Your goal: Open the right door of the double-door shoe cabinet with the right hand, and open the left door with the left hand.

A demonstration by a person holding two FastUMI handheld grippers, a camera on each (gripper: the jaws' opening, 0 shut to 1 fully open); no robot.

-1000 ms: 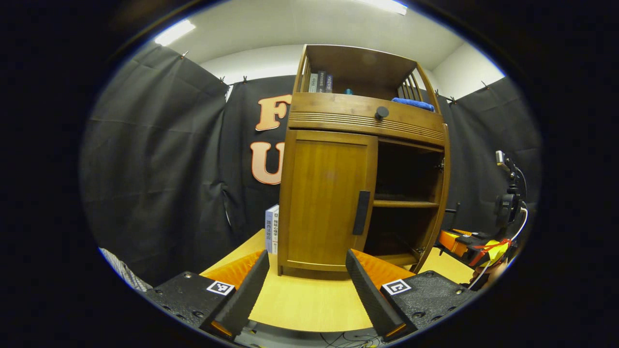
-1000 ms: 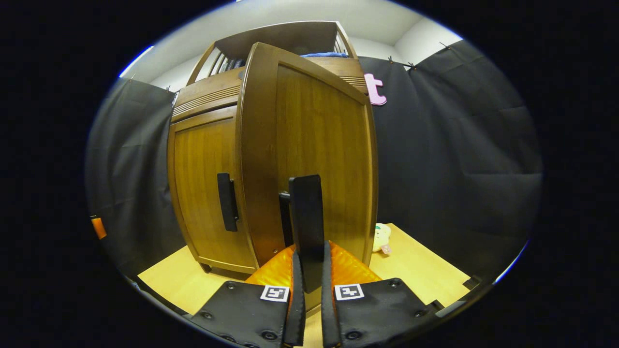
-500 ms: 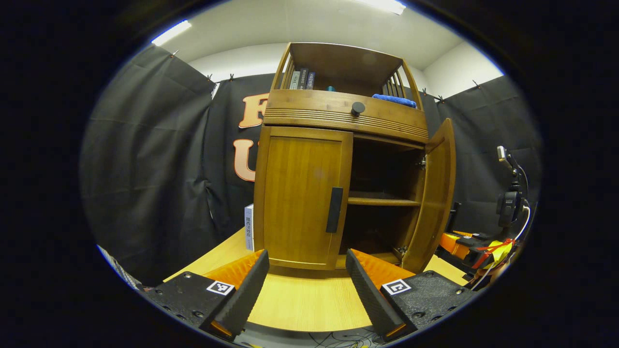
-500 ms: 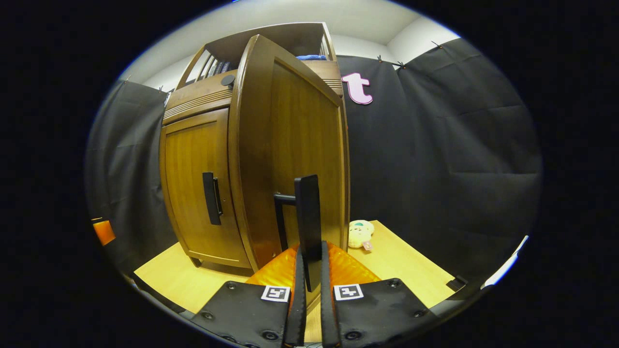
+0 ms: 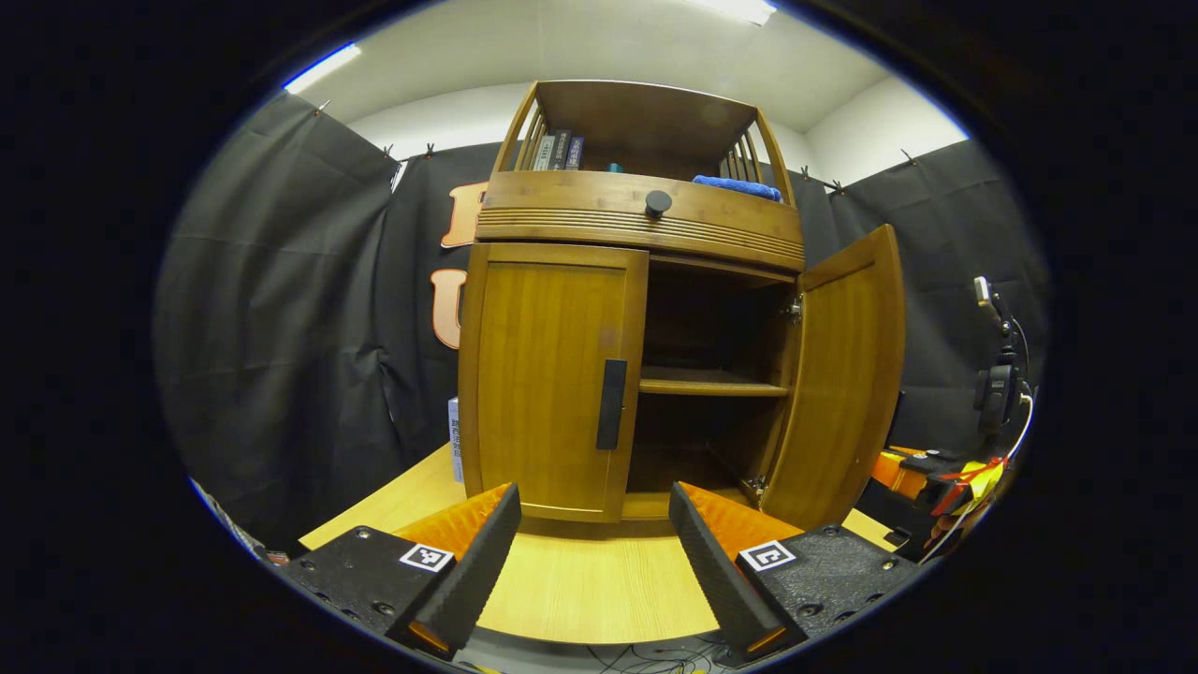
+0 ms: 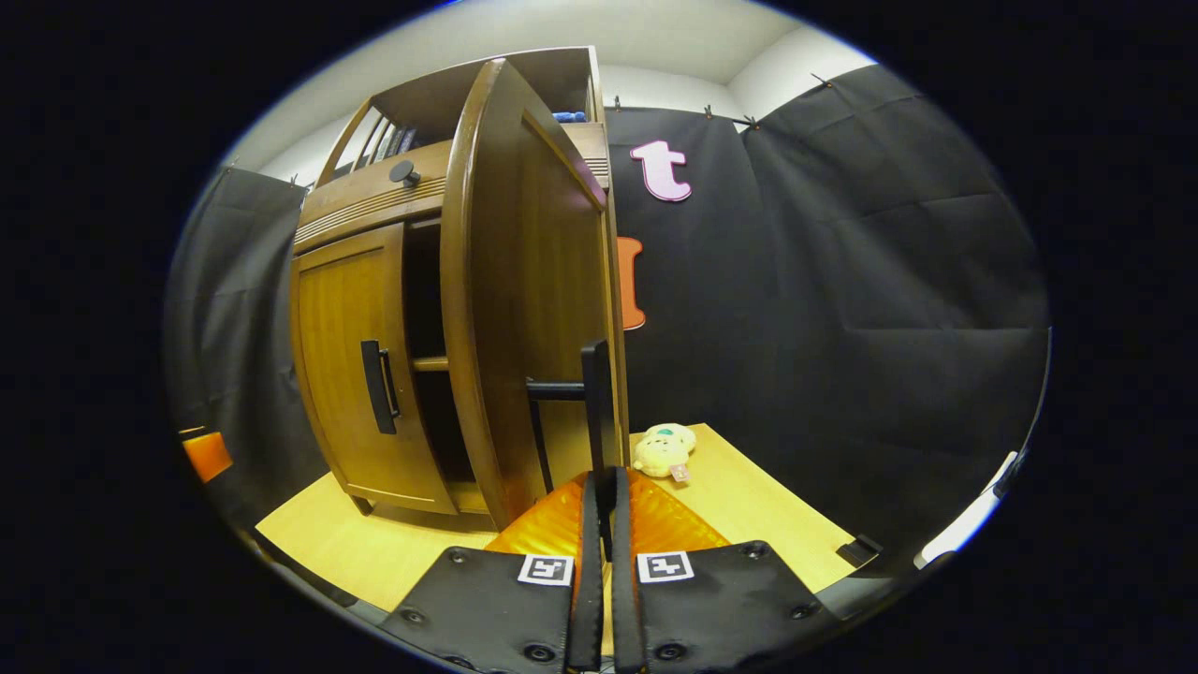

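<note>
Fingers of the right tool (image 6: 604, 562) are pinched together on the dark bar handle (image 6: 594, 412) of the right door (image 6: 524, 300), a grip that lets the hand swing the panel about its hinges. That door stands well open, showing in the left gripper view as a panel (image 5: 842, 374) angled out from the shoe cabinet (image 5: 636, 215), with the inner shelf (image 5: 711, 382) and dark compartments exposed. The right-hand half of the task looks nearly or fully done.

Nearest in the left gripper view, the left tool (image 5: 594, 562) is spread wide and holds nothing, poised over the light wooden counter (image 5: 599, 590) short of the cabinet, roughly in line with the left door (image 5: 547, 374). This door is shut, its vertical black handle (image 5: 611, 404) at its inner edge; the spread fingers suit closing on that bar next, and nothing lies on the counter between.

Beside the cabinet's left flank a book (image 5: 453, 438) stands upright; it may lie in the left door's swing, though I cannot tell. Farther right, a small plush toy (image 6: 663, 451) lies on the counter behind the open door. Above, a drawer knob (image 5: 658, 201), books (image 5: 557, 150) and a blue cloth (image 5: 739, 186) sit on the top shelf. Camera gear on a stand (image 5: 997, 374) is at the far right.
</note>
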